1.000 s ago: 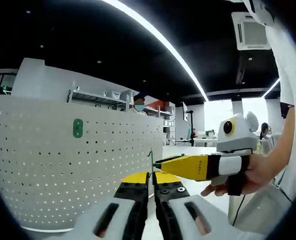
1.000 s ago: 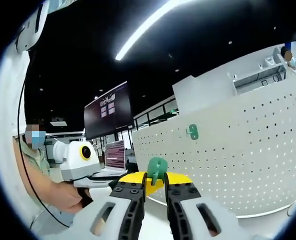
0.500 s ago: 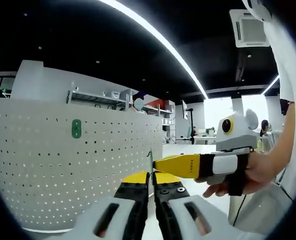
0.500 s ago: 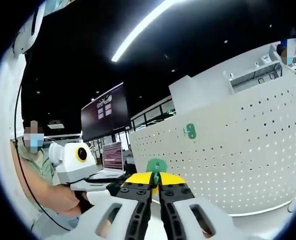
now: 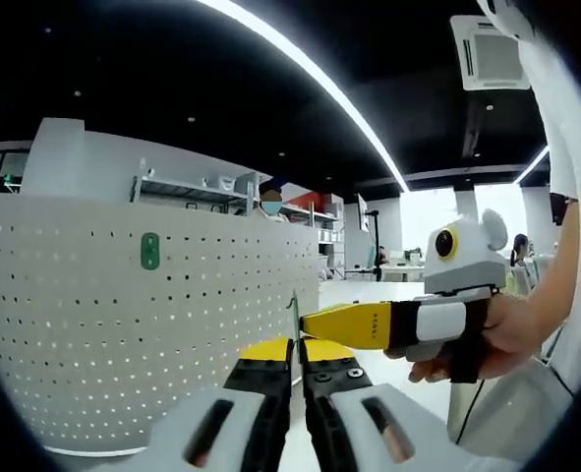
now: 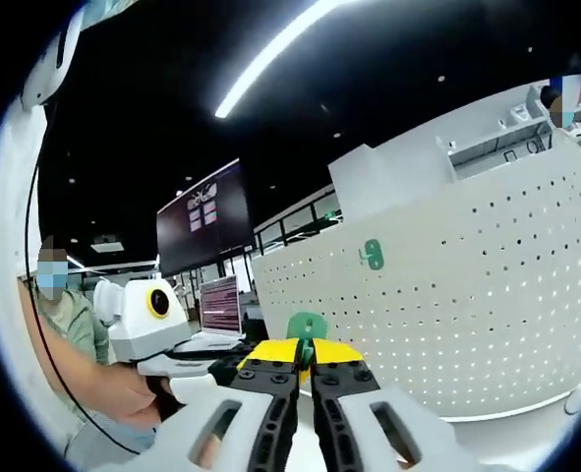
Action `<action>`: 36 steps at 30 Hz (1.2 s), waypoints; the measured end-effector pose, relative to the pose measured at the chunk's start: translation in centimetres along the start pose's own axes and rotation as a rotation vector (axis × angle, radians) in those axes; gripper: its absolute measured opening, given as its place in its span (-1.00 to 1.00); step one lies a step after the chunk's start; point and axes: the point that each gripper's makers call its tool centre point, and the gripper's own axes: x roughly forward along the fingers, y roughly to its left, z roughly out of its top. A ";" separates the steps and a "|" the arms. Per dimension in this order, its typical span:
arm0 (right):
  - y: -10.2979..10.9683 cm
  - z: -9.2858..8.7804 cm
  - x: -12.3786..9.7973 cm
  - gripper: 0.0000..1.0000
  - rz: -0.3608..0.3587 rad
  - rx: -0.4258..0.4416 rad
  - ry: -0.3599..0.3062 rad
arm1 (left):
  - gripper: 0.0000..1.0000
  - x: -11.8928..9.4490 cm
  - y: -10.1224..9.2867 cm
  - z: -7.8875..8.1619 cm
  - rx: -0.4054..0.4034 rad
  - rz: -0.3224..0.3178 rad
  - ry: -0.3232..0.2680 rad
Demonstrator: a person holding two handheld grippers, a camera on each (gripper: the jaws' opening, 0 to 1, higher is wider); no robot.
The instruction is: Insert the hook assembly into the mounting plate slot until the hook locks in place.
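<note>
A white pegboard panel (image 5: 123, 324) already carrying one green hook (image 5: 150, 251) curves across the left; before it the left claw (image 5: 295, 356) is clenched on a thin green piece (image 5: 293, 313) seen edge-on, while the right claw (image 5: 310, 323), also pinched on a green hook assembly (image 6: 307, 325), reaches in beside it. A clean insertion likely means squaring the hook to its slot and pressing steadily until it locks. No containers are visible.

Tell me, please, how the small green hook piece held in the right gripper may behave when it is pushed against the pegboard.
The green hook piece looks like thin moulded plastic, so probably light and fairly stiff. The right gripper holds it by only a small part, so it may twist or slip when pressed on the white pegboard.
</note>
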 end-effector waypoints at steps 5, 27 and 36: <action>0.0 0.0 0.1 -0.99 -0.001 -0.004 0.005 | -0.94 0.1 0.1 0.0 -0.004 0.001 0.001; 0.4 -0.4 0.2 -0.99 0.026 0.029 0.030 | 0.18 0.0 0.4 -2.8 -0.052 -0.020 0.088; 0.3 -0.5 0.0 -0.99 0.022 0.039 0.036 | 0.78 -0.2 1.2 -3.8 -0.024 0.018 0.113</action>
